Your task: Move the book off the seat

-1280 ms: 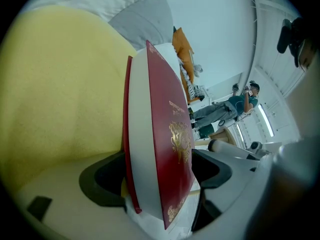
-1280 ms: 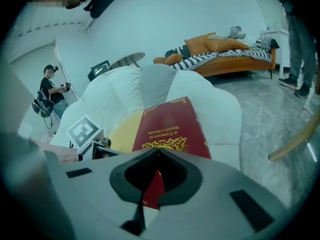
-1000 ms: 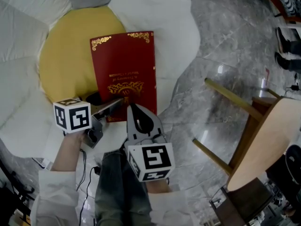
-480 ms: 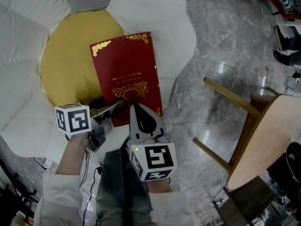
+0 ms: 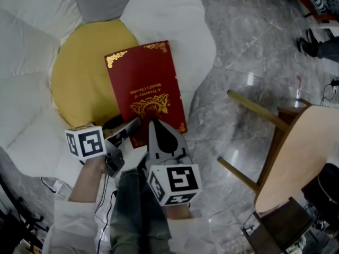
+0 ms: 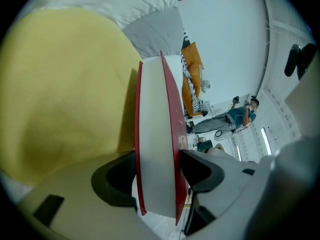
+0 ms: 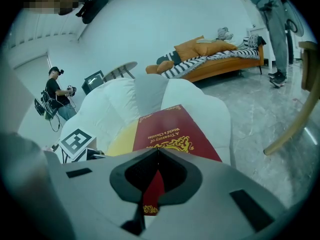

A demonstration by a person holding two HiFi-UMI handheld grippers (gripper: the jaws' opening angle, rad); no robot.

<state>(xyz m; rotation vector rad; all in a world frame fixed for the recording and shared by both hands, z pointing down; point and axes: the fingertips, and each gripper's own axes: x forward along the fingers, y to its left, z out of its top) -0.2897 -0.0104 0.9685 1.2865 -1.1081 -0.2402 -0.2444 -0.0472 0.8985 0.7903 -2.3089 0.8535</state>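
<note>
A red book [image 5: 143, 83] with gold print lies on the yellow cushion [image 5: 85, 67] of a white petal-shaped seat [image 5: 164, 9]. My left gripper [image 5: 127, 127] has the book's near left corner. In the left gripper view the book [image 6: 155, 149] stands edge-on between the jaws; they have just been closing and both pads press its covers. My right gripper [image 5: 154, 125] holds the near edge beside it. In the right gripper view the jaw tips [image 7: 159, 159] meet over the red cover [image 7: 172, 129], which shows between them.
To the right of the seat on the grey marble floor [image 5: 238, 46] is a wooden chair [image 5: 296, 152] with slanted legs. My own legs [image 5: 132, 210] are just behind the grippers. In the right gripper view, an orange bed [image 7: 220, 59] and a standing person [image 7: 55, 96] are far off.
Both grippers have risen a little with the book's near edge. The book has shifted slightly toward me and turned a bit on the cushion.
</note>
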